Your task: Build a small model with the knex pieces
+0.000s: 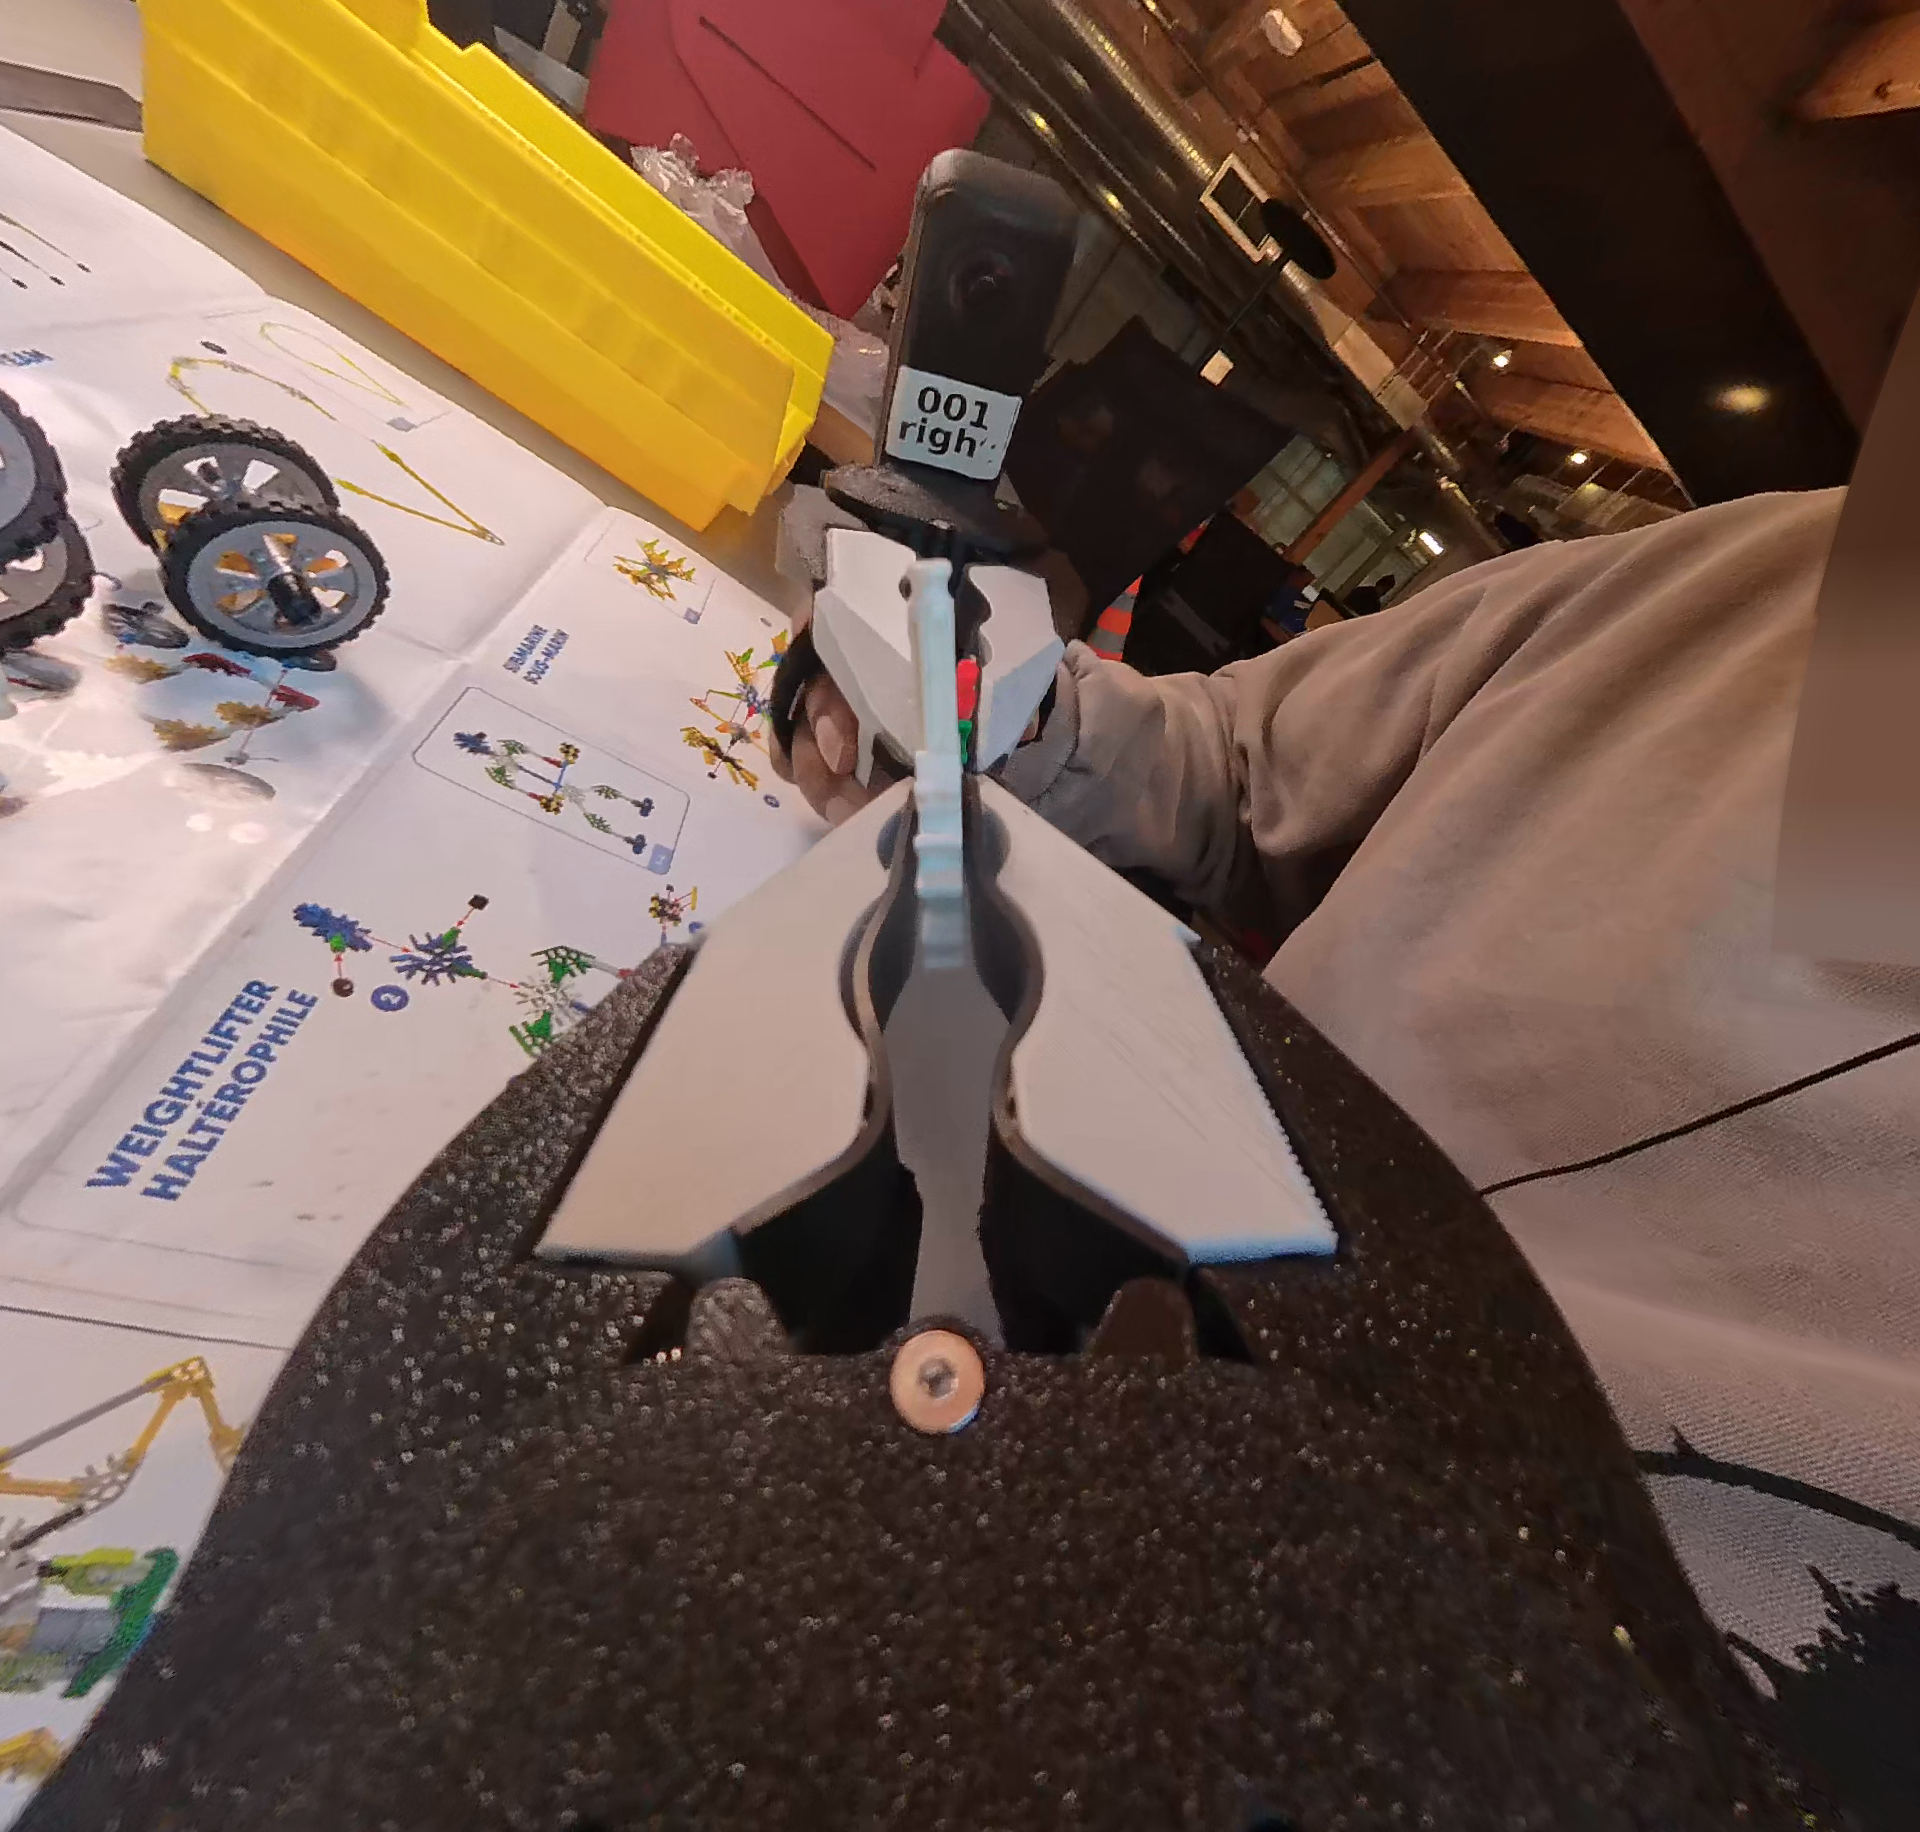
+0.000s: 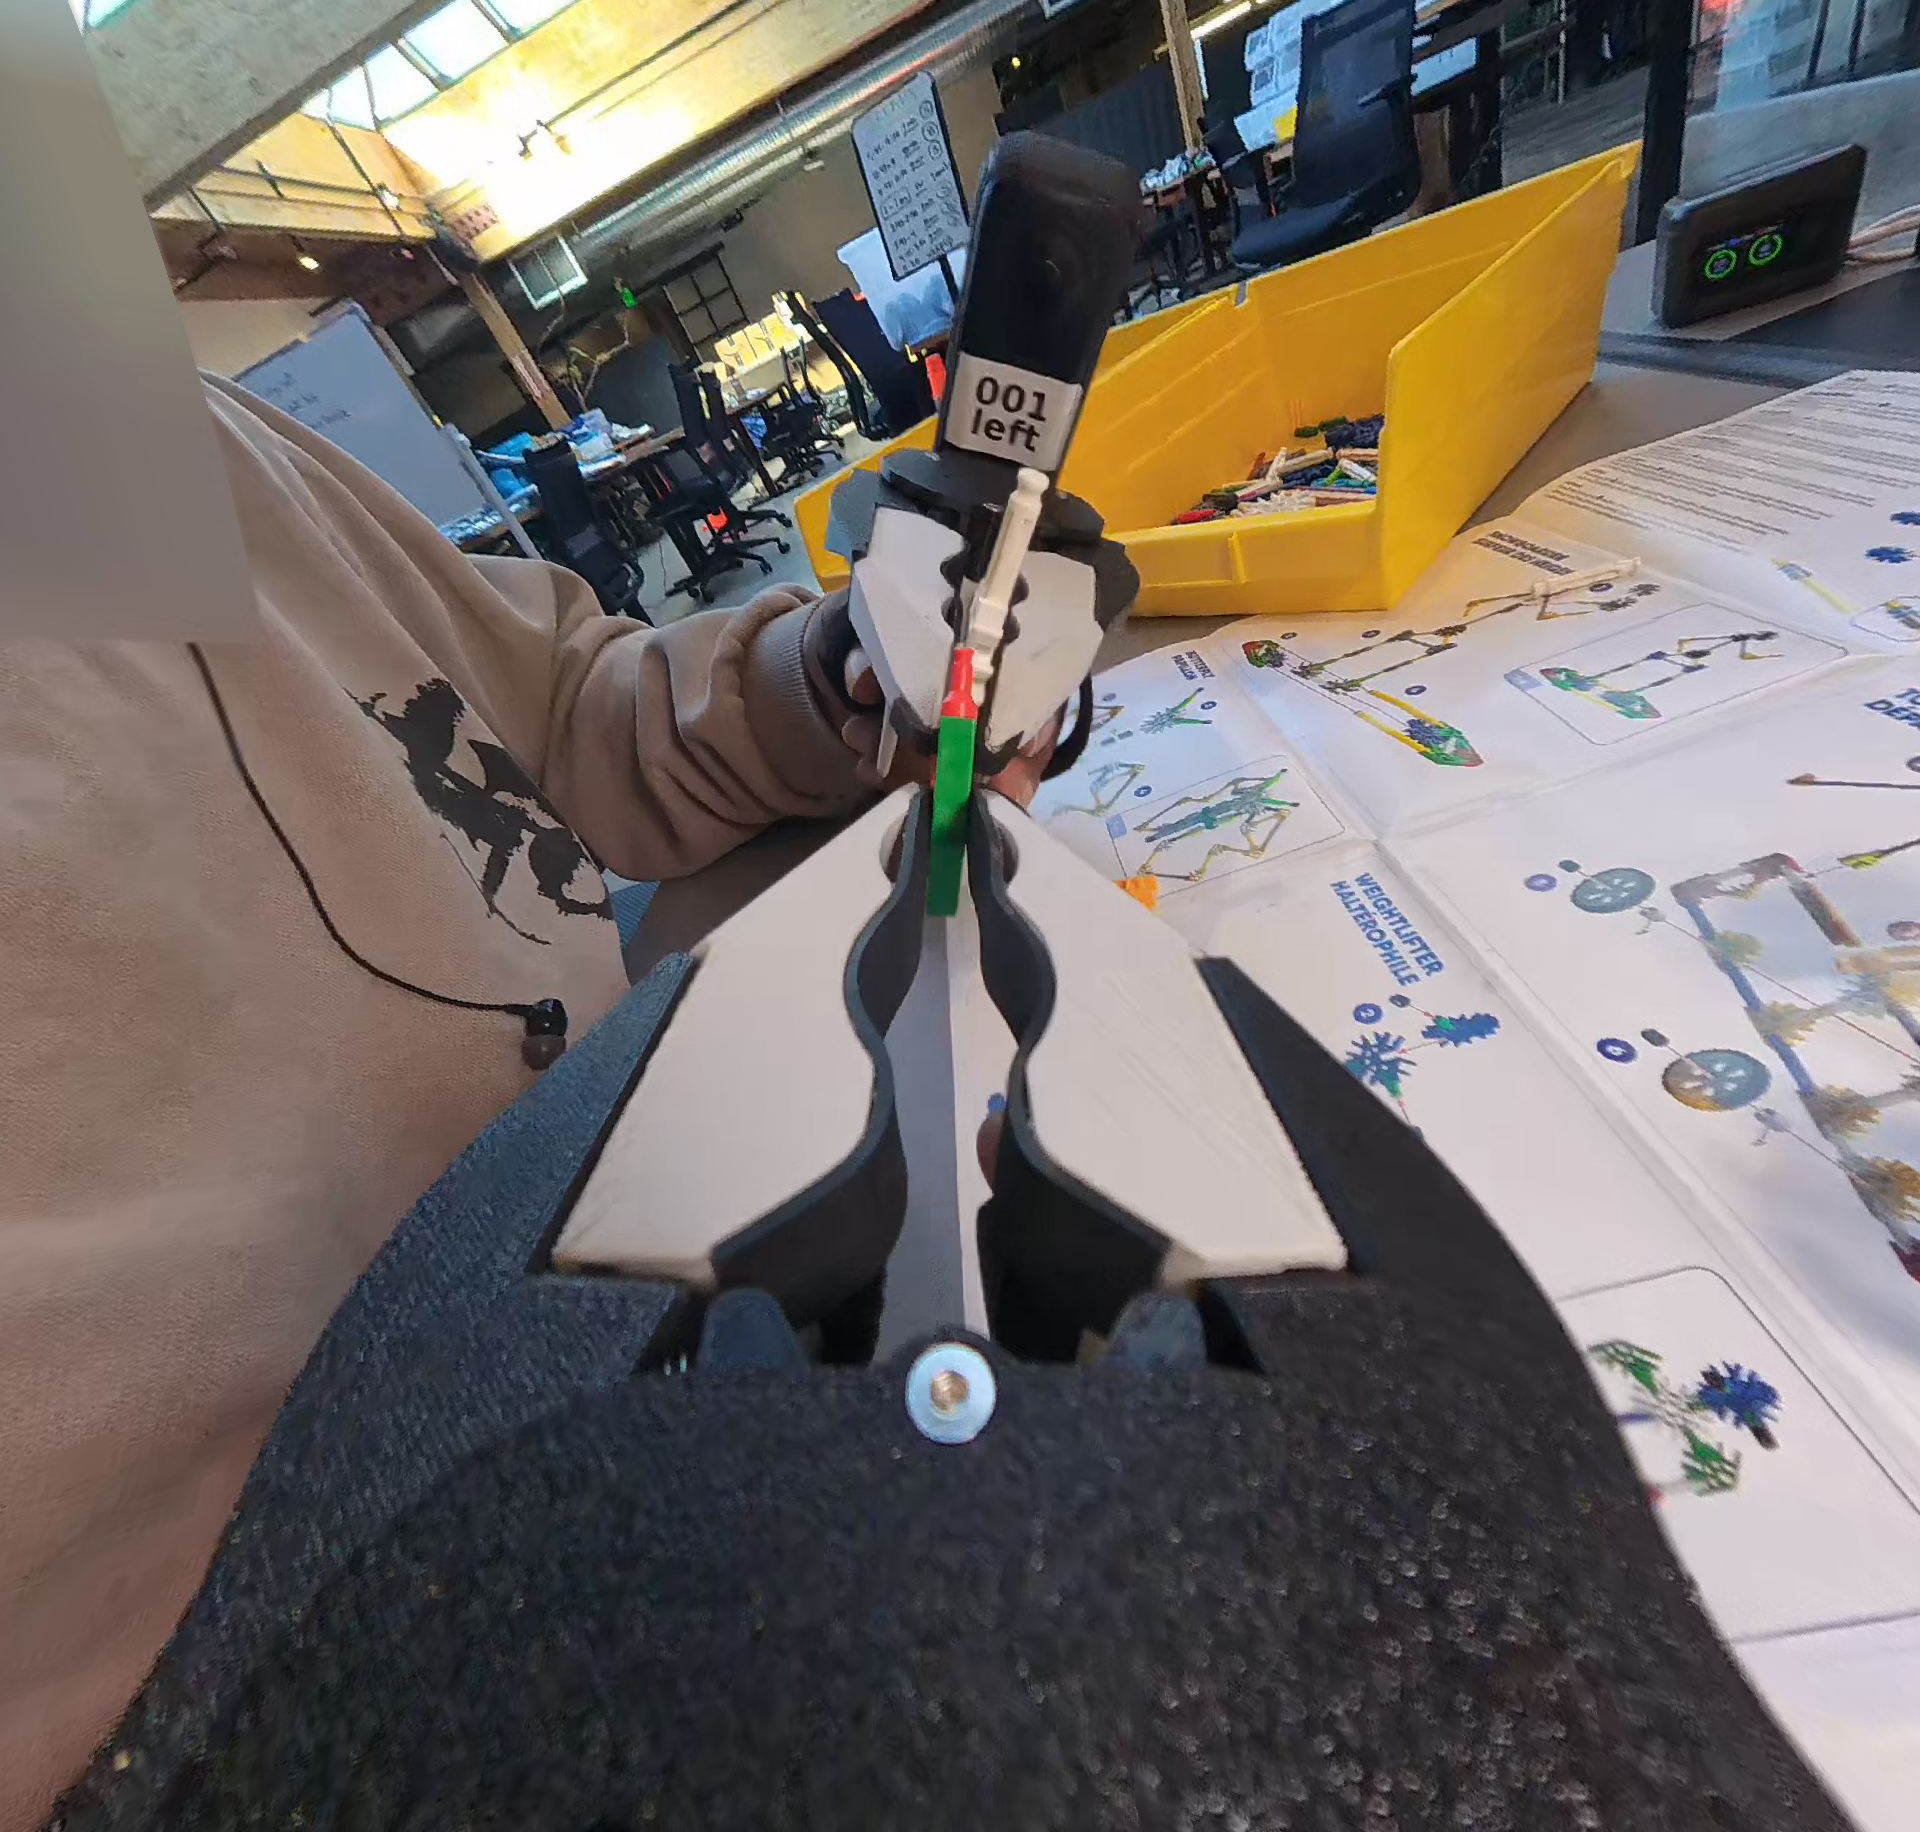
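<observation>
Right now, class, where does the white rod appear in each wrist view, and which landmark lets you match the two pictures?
Left wrist view: the white rod stands at the centre, clamped in the tips of the left gripper.
Right wrist view: the white rod is at upper centre, held in the far left gripper, beyond the green connector in the right gripper.
Shared landmark: the yellow bin, upper left there, upper right here.

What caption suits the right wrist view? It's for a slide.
Right gripper pinches a green piece, meeting the left gripper holding a white rod.
</observation>
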Motion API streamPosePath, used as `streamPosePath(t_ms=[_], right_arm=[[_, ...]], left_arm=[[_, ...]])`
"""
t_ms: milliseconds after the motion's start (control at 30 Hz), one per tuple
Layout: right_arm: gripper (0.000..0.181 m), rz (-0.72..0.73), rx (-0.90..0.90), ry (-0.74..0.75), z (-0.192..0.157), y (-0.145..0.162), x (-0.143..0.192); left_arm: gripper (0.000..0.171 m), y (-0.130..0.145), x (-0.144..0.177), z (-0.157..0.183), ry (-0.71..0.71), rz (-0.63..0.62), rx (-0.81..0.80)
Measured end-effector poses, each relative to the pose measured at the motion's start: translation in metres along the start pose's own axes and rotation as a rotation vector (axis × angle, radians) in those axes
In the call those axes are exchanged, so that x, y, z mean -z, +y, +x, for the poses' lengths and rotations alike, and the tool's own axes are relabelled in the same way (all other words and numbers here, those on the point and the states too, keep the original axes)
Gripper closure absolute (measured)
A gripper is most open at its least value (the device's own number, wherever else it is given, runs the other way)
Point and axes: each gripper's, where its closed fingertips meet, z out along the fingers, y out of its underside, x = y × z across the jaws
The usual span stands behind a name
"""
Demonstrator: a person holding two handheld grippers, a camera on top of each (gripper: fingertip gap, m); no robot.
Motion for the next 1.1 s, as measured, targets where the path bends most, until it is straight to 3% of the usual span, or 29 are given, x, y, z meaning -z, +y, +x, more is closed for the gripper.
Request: streamPosePath(t_ms=[300,567,733,900,1000,1100], right_arm=[[0.175,0.164,-0.076,-0.261,-0.035,-0.021,0.004],[0.179,0.278,-0.212,-0.599,-0.07,-0.038,0.013],[0.178,0.269,-0.236,-0.649,-0.071,-0.037,0.018],[0.178,0.161,-0.152,-0.623,-0.077,-0.025,0.016],[0.178,0.118,-0.167,-0.731,-0.099,-0.019,0.011],[0.178,0.183,-0.283,-0.936,-0.123,-0.028,0.006]], left_arm=[[0.168,-0.009,-0.001,0.031,0.407,0.128,0.277],[0.168,-0.015,-0.011,0.069,0.738,0.104,0.378],[0.168,-0.014,-0.015,0.071,0.673,0.055,0.278],[0.168,0.004,-0.013,0.076,0.508,-0.098,-0.004],[0.167,0.017,-0.009,0.094,0.574,-0.176,-0.116],[0.167,0.017,-0.004,0.119,0.758,-0.154,-0.149]])
